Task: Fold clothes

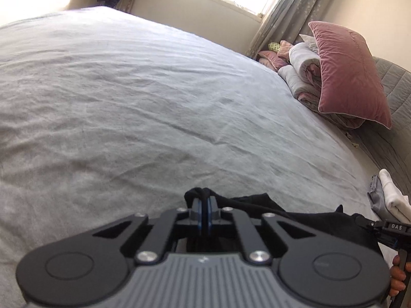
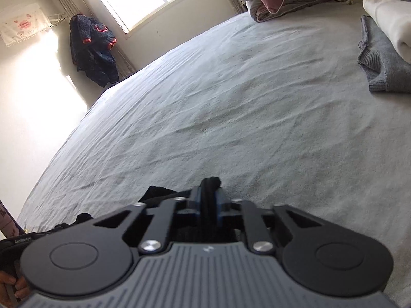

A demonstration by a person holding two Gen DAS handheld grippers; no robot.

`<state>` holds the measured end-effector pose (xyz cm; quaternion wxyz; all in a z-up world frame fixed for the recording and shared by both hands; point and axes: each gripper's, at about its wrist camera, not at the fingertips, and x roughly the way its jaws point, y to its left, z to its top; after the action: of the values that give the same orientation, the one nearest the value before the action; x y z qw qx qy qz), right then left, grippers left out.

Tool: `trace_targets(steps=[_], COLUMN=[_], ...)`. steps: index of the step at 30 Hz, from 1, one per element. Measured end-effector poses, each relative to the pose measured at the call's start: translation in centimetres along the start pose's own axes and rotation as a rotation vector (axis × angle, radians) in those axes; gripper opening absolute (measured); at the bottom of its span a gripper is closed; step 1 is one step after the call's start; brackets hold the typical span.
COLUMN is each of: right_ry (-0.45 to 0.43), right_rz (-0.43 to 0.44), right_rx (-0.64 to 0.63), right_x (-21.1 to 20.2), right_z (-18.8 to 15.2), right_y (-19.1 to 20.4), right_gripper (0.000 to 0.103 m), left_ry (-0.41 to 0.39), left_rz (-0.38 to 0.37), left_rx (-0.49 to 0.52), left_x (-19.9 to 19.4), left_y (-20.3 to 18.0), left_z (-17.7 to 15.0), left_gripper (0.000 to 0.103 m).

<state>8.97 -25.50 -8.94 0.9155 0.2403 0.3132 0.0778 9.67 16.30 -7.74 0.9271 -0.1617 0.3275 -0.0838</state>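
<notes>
Pinching black garment (image 1: 257,202) edges in both: left gripper (image 1: 204,202) fingers clamping a bunched fold, right gripper (image 2: 211,195) fingers likewise. Still needing spreading and folding on the bed (image 1: 128,102) ahead. Lying already folded beyond the right fingers: grey sweater (image 2: 382,61), white cloth (image 2: 390,18).

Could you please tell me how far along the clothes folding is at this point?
Done: a white garment lies folded on a folded grey knit at the bed's side. In hand: the left gripper and right gripper each have their jaws shut on an edge of a black garment, which looks bunched. Left: spreading and folding it.
</notes>
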Motion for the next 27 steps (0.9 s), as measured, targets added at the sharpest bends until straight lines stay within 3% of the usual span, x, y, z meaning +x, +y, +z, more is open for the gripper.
trace_targets(steps=[5,7,10,13,15,16,19,20,22,24,27], right_ry=[-0.142,-0.156,-0.153,-0.083,-0.066,-0.071,-0.1,-0.119,-0.153,-0.173,-0.107], right_rz=[-0.009,-0.032,-0.069,-0.113,-0.121,-0.125,-0.15,-0.164,-0.168,-0.148,-0.085], right_rx=[-0.037,-0.063,-0.095,-0.118,-0.135,-0.144,-0.179,-0.195,-0.231,-0.274,-0.348], right_x=[-1.5,-1.3,-0.5,1.1,1.4,1.2,0.2,-0.2,-0.9,-1.4,-0.5], right_z=[-0.3,0.0,0.4,0.0,-0.3,-0.4,-0.2,-0.2,-0.3,-0.6,-2.1], right_y=[0.4,0.7,0.8,0.6,0.6,0.8,1.6,2.0,3.2,4.6,7.1], right_gripper=[0.007,0.007,0.007,0.008,0.01,0.014,0.02,0.025,0.048,0.048,0.048], left_ry=[-0.114,-0.13,-0.094,-0.032,-0.034,-0.035,-0.093,-0.13,-0.181,-0.197,-0.152], left_rz=[-0.026,-0.021,0.016,0.071,0.102,0.117,0.173,0.18,0.171,0.118,0.018], left_rx=[0.064,0.072,0.07,0.095,0.13,0.141,0.135,0.134,0.144,0.17,0.241], left_x=[-1.4,-1.3,-0.1,1.7,2.0,1.9,0.4,-0.3,-1.7,-2.6,-2.4], left_y=[-0.4,-0.5,-0.4,-0.6,-1.2,-1.6,-2.6,-2.9,-3.8,-5.1,-7.3], left_z=[-0.1,0.0,0.1,-0.4,-0.6,-0.5,0.2,0.4,0.7,0.6,-0.6], left_gripper=[0.004,0.004,0.004,0.006,0.009,0.011,0.04,0.042,0.042,0.046,0.052])
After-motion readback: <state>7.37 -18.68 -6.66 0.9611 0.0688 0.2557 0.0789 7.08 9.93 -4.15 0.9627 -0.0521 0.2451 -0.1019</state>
